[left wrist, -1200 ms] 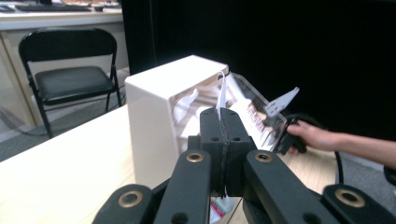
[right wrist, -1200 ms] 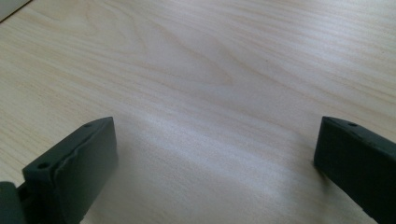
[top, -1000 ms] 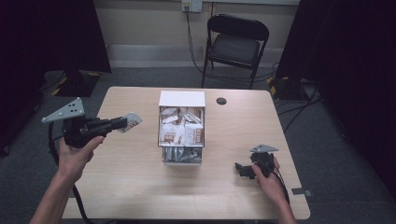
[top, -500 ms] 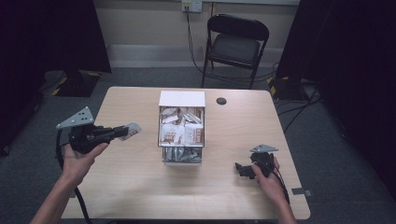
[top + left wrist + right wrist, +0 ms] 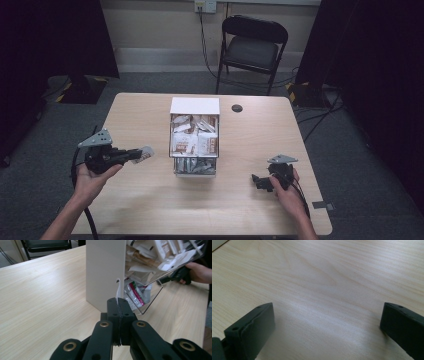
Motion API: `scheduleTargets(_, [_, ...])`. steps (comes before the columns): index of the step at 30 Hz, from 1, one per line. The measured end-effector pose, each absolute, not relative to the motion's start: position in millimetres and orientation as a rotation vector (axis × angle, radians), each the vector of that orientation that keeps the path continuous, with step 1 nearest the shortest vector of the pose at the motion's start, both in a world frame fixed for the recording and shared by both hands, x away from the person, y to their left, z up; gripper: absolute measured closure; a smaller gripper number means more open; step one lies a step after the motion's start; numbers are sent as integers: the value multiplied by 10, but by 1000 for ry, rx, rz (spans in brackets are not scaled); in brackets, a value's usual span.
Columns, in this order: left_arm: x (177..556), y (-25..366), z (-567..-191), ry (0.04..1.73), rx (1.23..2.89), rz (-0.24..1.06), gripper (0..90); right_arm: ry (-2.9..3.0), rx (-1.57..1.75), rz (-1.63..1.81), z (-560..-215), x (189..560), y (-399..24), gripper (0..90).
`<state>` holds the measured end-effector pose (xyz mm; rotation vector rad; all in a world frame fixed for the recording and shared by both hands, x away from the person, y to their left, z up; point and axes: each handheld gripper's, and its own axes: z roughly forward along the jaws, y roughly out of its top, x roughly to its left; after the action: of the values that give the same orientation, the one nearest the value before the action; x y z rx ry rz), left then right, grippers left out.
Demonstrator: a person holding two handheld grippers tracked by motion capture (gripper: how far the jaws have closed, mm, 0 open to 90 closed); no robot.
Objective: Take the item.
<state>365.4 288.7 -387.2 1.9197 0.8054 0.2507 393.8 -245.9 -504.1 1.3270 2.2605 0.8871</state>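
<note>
A: Left gripper (image 5: 131,156) jaws pinch a white packet (image 5: 144,154), just left of the packet box (image 5: 195,106); box wall blocks its path.
B: Right gripper (image 5: 260,182) jaws spread over bare table (image 5: 260,125); labels unreadable.

Matt pale wood table (image 5: 150,200); clear glossy plastic box (image 5: 152,300) of seemingly paper packets (image 5: 192,142)

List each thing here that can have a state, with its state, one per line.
left gripper: shut on a thin white packet, held above the table.
right gripper: open, nothing between its jaws, low over the table.
clear organizer box: upright, full of packets.
folding chair: unfolded, unoccupied.
</note>
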Motion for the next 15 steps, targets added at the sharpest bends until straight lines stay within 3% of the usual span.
scheduleTargets(15, [3727,2870,-4196,853,1962,212,900,2259,1329,888,-5041,3938,-2458,0])
